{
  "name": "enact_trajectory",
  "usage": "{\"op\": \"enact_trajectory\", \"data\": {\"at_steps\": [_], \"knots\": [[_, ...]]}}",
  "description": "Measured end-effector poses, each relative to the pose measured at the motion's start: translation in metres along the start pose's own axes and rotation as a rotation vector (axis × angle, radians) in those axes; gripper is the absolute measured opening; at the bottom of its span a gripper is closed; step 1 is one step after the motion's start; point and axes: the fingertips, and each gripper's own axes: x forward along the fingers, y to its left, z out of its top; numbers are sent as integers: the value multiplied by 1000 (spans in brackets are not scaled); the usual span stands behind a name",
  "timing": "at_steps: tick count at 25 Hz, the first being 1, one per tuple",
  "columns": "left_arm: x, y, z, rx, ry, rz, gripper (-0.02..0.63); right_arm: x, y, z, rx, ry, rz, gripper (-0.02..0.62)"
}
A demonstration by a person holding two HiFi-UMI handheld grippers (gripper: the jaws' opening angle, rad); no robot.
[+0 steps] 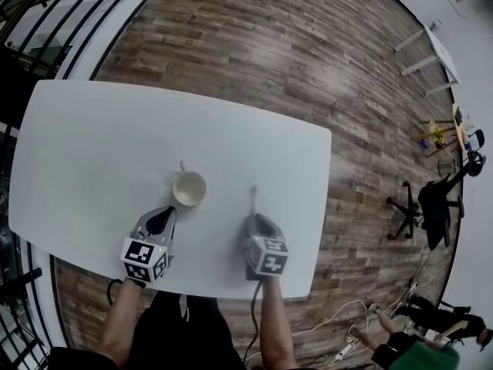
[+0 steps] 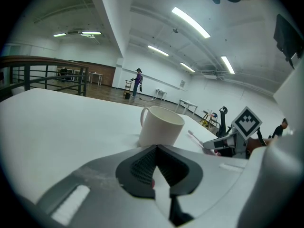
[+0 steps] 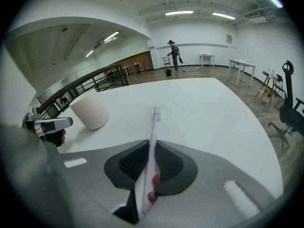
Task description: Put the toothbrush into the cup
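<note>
Toothbrush [image 3: 152,137], pale pink plastic with a slim handle, was clamped by its handle between the fingers of the right gripper [image 1: 255,219], its bristled head pointing out ahead over the white table [image 1: 92,145]. The cream ceramic cup [image 1: 189,188] stood upright nearby, to its left. The left gripper [image 1: 163,214] pointed at the cup from close by, fingers pressed together with nothing between them.

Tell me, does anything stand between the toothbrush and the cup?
Nothing visible does. Only bare white tabletop lies between the pale pink plastic toothbrush, gripped in the right tool, and the white ceramic cup to its left.
</note>
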Motion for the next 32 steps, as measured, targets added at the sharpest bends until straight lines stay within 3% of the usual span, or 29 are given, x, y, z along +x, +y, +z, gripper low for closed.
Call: {"op": "enact_trajectory", "data": {"at_steps": [11,32], "knots": [[-10,6,16,0,-32,11,6,-21,4,30,-5,-85,-7,52],[-57,5,92,28,-163,31,6,-104,50,106,-19,-294,46,52]]}}
